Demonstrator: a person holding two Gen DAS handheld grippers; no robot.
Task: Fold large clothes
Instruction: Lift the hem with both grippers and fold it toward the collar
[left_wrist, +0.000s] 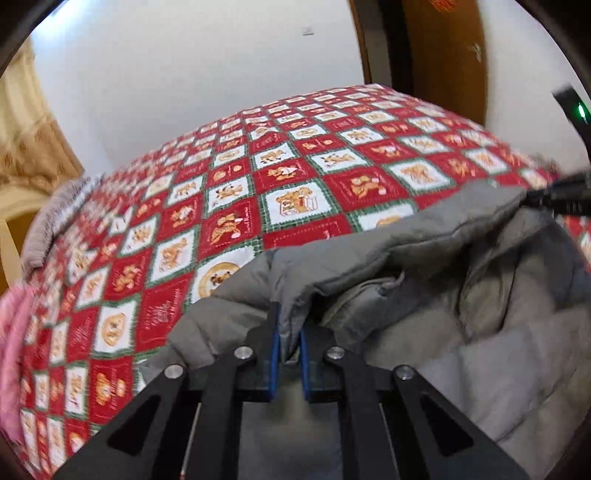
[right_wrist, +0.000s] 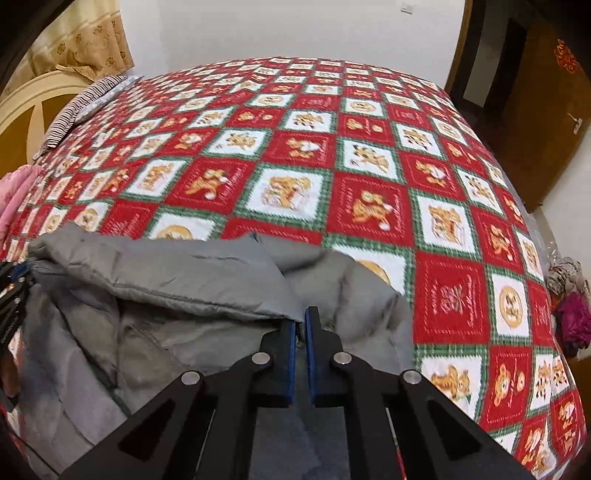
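While both grippers are clamping one edge of the grey jacket (right_wrist: 155, 295), left gripper (left_wrist: 289, 325) and right gripper (right_wrist: 300, 325) are holding it stretched crosswise, with the bedspread (right_wrist: 332, 166) lying open ahead

Quilted bed (right_wrist: 369, 155), grey jacket (right_wrist: 166, 288), striped pillow (right_wrist: 85, 107)

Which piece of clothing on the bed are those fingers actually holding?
The grey padded jacket; the pink garment and striped cloth lie untouched at the far edge.

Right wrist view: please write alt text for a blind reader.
The right gripper is shut on the edge of a grey padded jacket, which lies crumpled on a red and white checked bedspread. A striped pillow lies far left.
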